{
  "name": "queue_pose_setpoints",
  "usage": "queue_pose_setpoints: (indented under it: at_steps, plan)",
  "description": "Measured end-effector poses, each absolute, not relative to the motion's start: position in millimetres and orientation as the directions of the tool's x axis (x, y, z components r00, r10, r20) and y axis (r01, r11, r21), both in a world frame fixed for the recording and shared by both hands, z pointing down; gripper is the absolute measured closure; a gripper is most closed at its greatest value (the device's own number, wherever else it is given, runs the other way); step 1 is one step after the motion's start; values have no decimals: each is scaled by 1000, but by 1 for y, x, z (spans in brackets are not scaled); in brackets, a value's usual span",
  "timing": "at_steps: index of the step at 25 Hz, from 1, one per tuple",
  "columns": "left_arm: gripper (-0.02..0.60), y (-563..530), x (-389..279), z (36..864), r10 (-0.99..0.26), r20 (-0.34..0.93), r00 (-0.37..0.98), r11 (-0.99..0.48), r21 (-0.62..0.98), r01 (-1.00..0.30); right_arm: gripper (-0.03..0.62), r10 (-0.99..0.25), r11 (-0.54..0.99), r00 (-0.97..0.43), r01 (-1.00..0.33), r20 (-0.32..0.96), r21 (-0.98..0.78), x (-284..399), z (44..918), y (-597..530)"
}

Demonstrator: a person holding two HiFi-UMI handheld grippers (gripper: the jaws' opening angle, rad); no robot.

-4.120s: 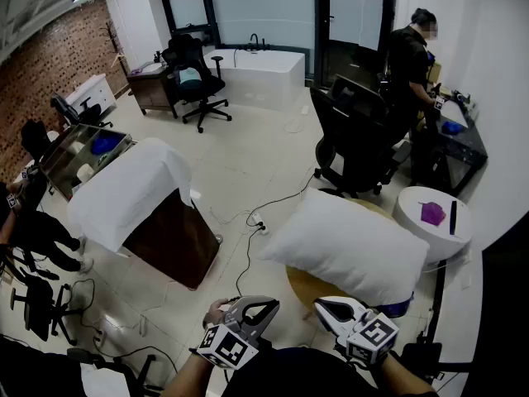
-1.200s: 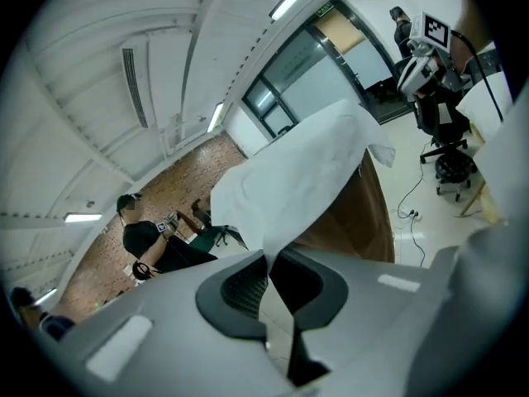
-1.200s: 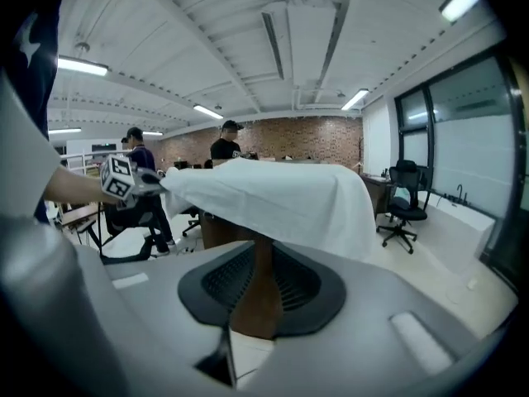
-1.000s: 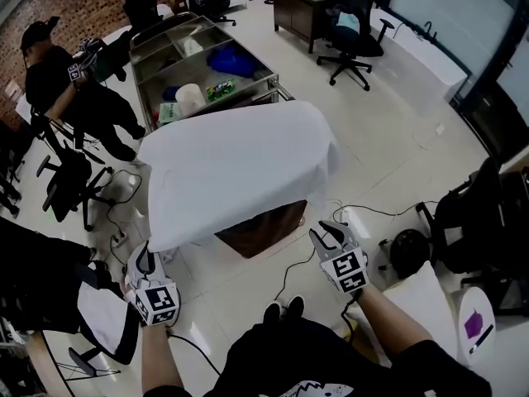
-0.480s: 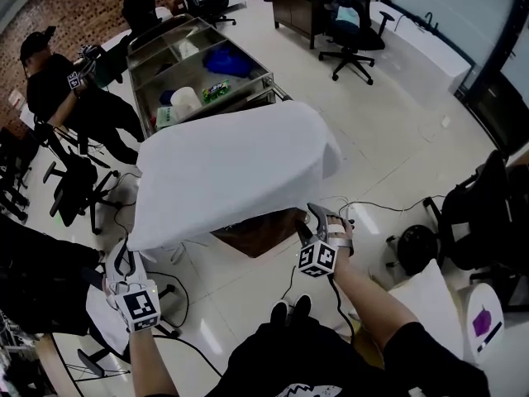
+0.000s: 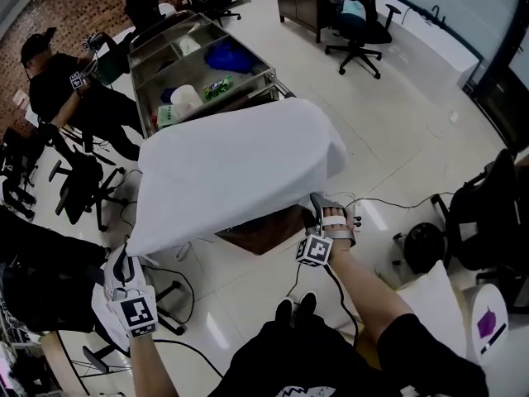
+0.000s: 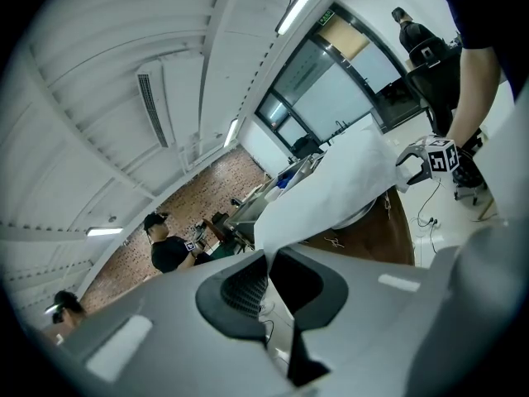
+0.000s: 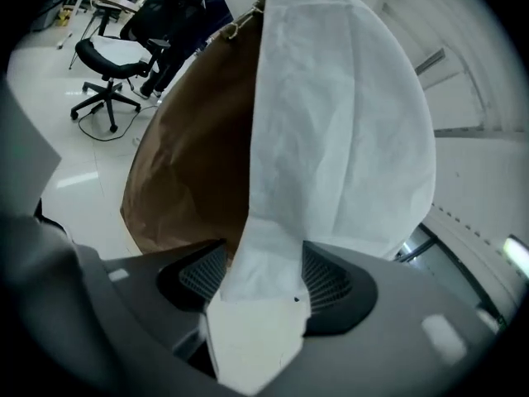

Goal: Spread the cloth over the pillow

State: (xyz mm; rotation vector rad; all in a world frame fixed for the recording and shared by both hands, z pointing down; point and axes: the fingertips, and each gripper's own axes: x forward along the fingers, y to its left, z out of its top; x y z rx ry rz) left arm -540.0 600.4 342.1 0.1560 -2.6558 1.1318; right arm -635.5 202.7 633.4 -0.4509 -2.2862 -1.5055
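Office: right hand-held gripper just opened round cloth.

I'm viewing steeply down from head height; both gripper cameras are peering close along their jaws, all sharing the cloth

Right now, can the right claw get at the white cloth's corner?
Likely yes: the right claw has just been opening and the white cloth hangs between its jaws, unpinched, with nothing blocking it.
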Motion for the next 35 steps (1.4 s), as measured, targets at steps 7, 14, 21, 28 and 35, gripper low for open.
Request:
queue_pose_setpoints:
  at_steps: [7, 14, 21, 28, 35]
  plan:
    - [580, 600, -544, 346, -7, 278, -961, 706, -679, -201, 570, 48, 420, -898, 415, 437, 807, -638, 613, 184]
    - [580, 592, -550, 342, -36, 261, -965, 689, -693, -213, 583, 98, 546, -927, 353, 361, 760, -624, 548, 177]
    - [580, 581, -561, 316, -97, 204, -974, 677, -704, -215, 583, 94, 614, -979, 198, 178, 764, -611, 434, 164]
    - [580, 542, -569, 256, -228, 76, -971, 650, -730, -210, 583, 27, 721, -999, 5, -22, 693, -583, 312, 132]
    - [580, 517, -572, 202, -338, -45, -940, 642, -741, -196, 585, -88, 730, -983, -172, -159, 661, -540, 226, 98]
